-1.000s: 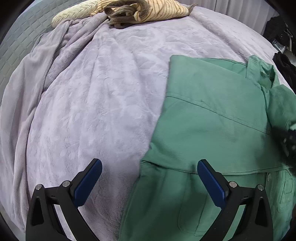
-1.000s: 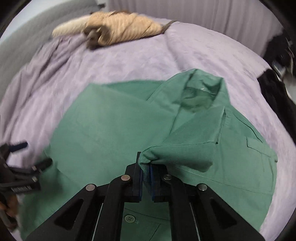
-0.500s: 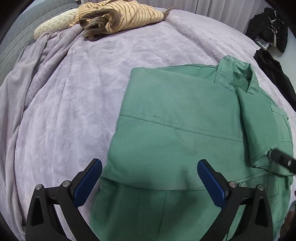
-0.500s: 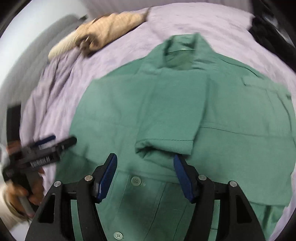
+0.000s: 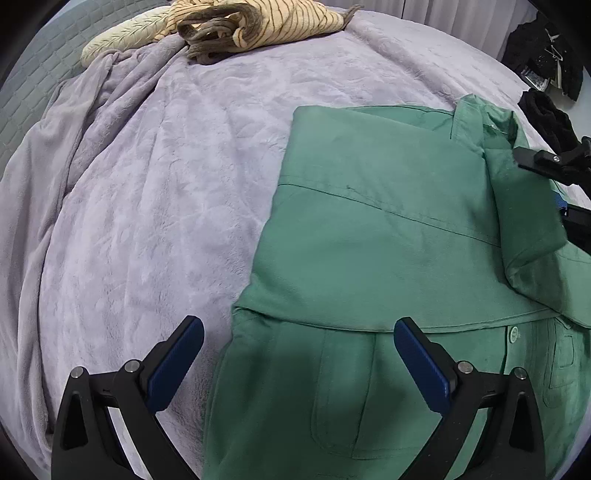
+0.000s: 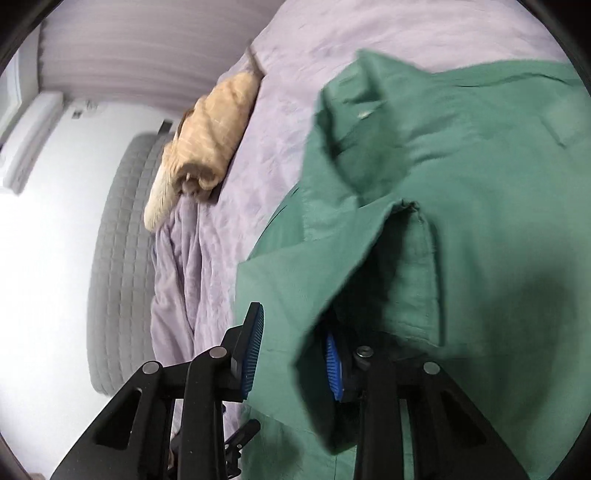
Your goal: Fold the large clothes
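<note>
Right gripper (image 6: 291, 352) rolled onto its side, jaws partly apart and just closing in after a wider opening, with the folded edge of the green shirt (image 6: 461, 206) between the blue pads (image 6: 251, 350); one pad bare on the outer side, the other half hidden under the cloth, and not possible to tell if the pads press on the cloth. Left gripper (image 5: 297, 363) wide open and holding nothing, pointing steeply down, one finger over the lilac blanket (image 5: 166, 192), the other over the lower front of the shirt, near a pale button (image 5: 513, 334). Shirt spread flat on the bed, on the right half of the left view, one side already folded over the middle, short sleeve (image 5: 528, 221) laid on top beside the collar (image 5: 480, 129). Farther out, at the head of the bed, a beige striped garment (image 5: 258, 22) in a loose heap, next to a cream pillow (image 5: 122, 44). Beyond the far right edge of the bed, dark clothes (image 5: 546, 110). Behind the bed, a grey quilted headboard (image 6: 122, 266) and a white wall.
</note>
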### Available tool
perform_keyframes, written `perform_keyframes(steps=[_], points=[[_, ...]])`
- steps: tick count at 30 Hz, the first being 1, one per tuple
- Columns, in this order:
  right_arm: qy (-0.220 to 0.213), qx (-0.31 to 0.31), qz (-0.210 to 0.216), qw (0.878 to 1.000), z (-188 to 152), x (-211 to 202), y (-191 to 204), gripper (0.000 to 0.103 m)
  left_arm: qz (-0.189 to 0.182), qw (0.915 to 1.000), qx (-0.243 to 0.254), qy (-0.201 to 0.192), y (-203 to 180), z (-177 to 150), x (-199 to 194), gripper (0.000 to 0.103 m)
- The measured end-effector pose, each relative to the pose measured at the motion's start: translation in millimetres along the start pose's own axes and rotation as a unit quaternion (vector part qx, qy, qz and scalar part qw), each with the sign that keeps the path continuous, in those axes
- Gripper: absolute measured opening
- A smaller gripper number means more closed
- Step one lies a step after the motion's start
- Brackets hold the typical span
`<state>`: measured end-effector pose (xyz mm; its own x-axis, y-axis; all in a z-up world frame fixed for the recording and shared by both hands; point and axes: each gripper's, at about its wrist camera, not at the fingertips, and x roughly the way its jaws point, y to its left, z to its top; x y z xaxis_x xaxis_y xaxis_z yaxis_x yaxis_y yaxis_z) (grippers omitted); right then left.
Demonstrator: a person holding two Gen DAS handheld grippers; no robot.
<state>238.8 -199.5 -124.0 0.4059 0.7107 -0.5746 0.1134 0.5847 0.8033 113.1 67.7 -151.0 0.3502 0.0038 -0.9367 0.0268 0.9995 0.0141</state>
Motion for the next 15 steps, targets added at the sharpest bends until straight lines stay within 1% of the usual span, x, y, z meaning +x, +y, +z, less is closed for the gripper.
perform_keyframes(steps=[1,2,4,5,6,7,9,10,12,13,15], points=[[0.031,-0.048,-0.036,0.998,-2,18,23,0.037,0.002,1.0000,-0.002,0.002,2,-1,1,0.103],[0.050,-0.087,-0.066,0.993,-8,29,39,0.037,0.002,1.0000,-0.005,0.005,4,-1,3,0.103],[0.086,-0.160,-0.101,0.978,-25,50,69,0.051,-0.004,0.9998,-0.013,0.013,6,-1,6,0.103],[0.090,-0.177,-0.108,0.974,-34,52,76,0.054,-0.010,0.9997,-0.016,0.015,5,0,7,0.103],[0.091,-0.186,-0.111,0.972,-42,50,79,0.054,-0.018,0.9996,-0.018,0.016,3,1,7,0.103],[0.091,-0.184,-0.115,0.972,-48,45,78,0.054,-0.027,0.9993,-0.018,0.017,0,4,8,0.103],[0.079,-0.147,-0.123,0.978,-60,22,59,0.054,-0.054,0.9982,-0.019,0.019,-8,13,10,0.103],[0.068,-0.111,-0.126,0.983,-65,4,41,0.054,-0.071,0.9970,-0.020,0.021,-13,18,13,0.103],[0.043,-0.046,-0.134,0.989,-75,-34,2,0.054,-0.106,0.9936,-0.023,0.032,-26,30,23,0.103],[0.023,0.001,-0.139,0.990,-82,-58,-23,0.054,-0.120,0.9918,-0.025,0.038,-34,36,28,0.103],[-0.017,0.076,-0.139,0.987,-92,-93,-60,0.054,-0.155,0.9862,-0.027,0.050,-49,47,39,0.103]])
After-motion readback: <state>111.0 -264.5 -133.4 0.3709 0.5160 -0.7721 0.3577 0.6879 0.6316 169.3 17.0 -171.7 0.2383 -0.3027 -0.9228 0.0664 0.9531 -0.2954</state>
